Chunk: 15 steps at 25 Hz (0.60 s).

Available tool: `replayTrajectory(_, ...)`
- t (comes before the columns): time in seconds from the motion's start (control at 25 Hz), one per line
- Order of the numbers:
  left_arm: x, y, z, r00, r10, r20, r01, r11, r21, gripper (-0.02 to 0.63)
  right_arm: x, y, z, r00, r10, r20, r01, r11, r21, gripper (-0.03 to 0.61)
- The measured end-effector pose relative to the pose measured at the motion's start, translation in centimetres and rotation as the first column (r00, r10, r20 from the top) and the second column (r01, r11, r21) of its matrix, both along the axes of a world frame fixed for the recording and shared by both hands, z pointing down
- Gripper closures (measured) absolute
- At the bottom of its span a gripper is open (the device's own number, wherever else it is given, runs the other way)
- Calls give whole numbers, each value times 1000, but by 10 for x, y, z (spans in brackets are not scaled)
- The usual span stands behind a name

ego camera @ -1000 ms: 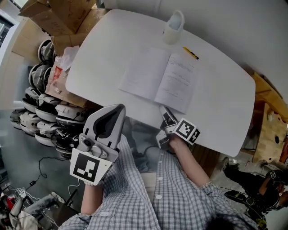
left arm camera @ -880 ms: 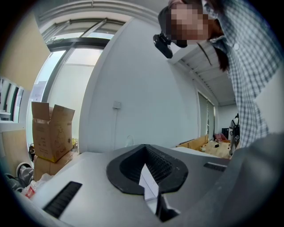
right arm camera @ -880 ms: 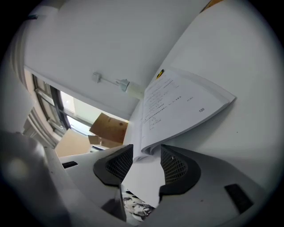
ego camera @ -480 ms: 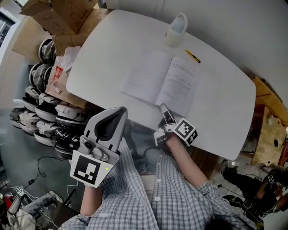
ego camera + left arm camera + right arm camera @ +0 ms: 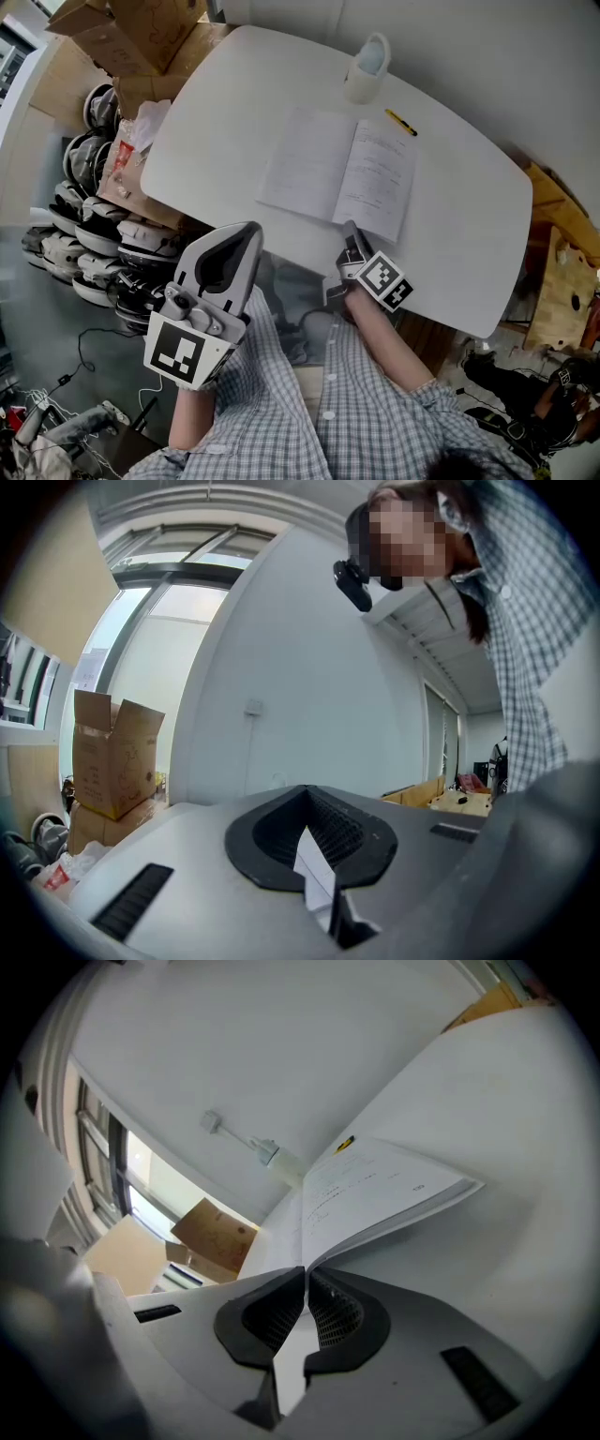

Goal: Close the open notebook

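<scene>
The open white paper notebook (image 5: 337,173) lies flat in the middle of the white rounded worktop (image 5: 225,103). At the notebook's near edge, by its fold, the right claw (image 5: 351,234) has just been closing and its tips now meet; whether they pinch paper is unclear. The left claw (image 5: 248,230), closed and empty, hovers off the notebook's near-left corner.

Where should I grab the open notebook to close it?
Take the notebook by the near edge of its right-hand pages, coming from the table's near side. It lies flat with the spine running away from you, so those pages fold leftward. The right gripper's fingers have just been closing on that edge.
</scene>
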State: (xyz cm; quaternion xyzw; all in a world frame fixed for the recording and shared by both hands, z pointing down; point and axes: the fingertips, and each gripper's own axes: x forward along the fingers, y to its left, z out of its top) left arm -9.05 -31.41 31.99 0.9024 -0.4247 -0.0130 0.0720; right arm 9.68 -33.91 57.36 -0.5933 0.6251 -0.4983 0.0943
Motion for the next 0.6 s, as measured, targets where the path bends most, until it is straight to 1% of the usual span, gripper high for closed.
replayTrajectory(0.08,1,1,1,1000,-4,9,4,1000,-2,607,2,0,-3,996,-41,-79,41,999,3,551)
replayTrajectory(0.16,0,1,0,1000,-10,8,10,1000,1,606,0,0,-2,977,-108,-183,108,994,-8,551)
replayTrajectory(0.24,-2,0,3,1000,-18,18,18,1000,-2,607,-2,-1,-2,942,-172,-288,172,985,-26,551)
replayTrajectory(0.32,-1,-1,1,1000,-17,12,17,1000,3,607,-4,-2,-5,903,-216,-370,216,975,-42,551)
replayTrajectory(0.4,3,-2,-3,1000,-7,-3,7,1000,12,607,-6,-3,-7,850,-264,-457,265,962,-62,551)
replayTrajectory(0.44,5,-2,-5,1000,-3,-3,3,1000,15,607,-8,-3,-8,810,-293,-507,296,952,-76,551)
replayTrajectory(0.52,7,-4,-5,1000,0,5,0,1000,19,606,-14,-5,-11,719,-347,-602,356,928,-110,551)
replayTrajectory(0.56,8,-5,-6,1000,2,3,-2,1000,24,606,-17,-6,-12,681,-366,-634,378,918,-124,551)
replayTrajectory(0.6,9,-5,-8,1000,5,0,-5,1000,26,607,-20,-7,-13,651,-381,-656,395,909,-136,551)
